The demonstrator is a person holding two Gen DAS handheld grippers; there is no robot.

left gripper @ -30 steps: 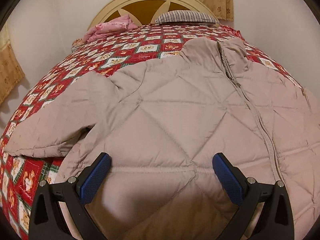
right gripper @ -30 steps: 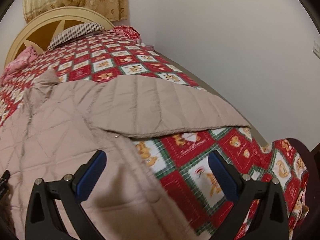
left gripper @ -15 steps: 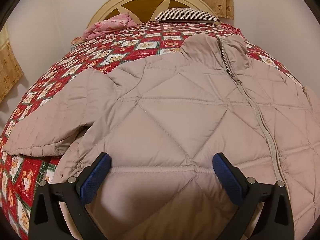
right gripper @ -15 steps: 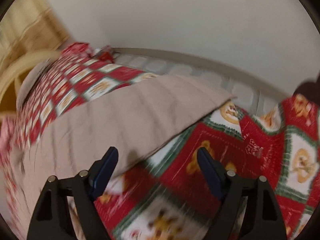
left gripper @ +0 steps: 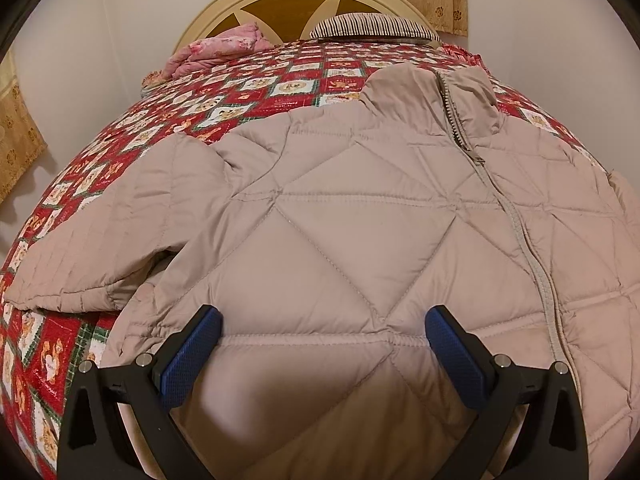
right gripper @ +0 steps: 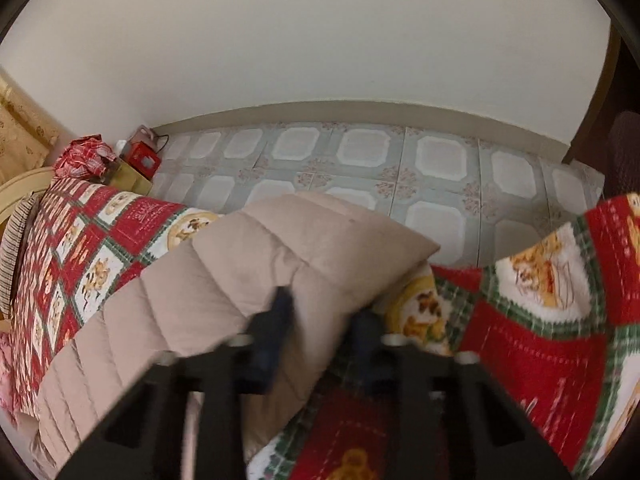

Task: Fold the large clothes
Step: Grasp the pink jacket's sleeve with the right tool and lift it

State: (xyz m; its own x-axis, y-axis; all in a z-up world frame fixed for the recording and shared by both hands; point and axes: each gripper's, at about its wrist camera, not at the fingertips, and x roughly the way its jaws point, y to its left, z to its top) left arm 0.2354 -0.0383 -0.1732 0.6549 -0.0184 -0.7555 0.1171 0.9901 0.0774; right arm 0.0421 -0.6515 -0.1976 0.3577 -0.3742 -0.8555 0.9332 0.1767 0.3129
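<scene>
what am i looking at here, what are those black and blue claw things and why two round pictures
Each claw is a hand-held gripper: a person holds one in each hand, with a fisheye camera looking along its two fingers, hence two round pictures. The left view shows the left hand-held gripper open, holding nothing, above a beige quilted jacket spread zipper up on a bed with a red patchwork quilt. The blurred right view shows the right hand-held gripper with its fingers either side of the jacket's sleeve near the bed's edge, apparently pinching it. Tiled floor lies beyond.
</scene>
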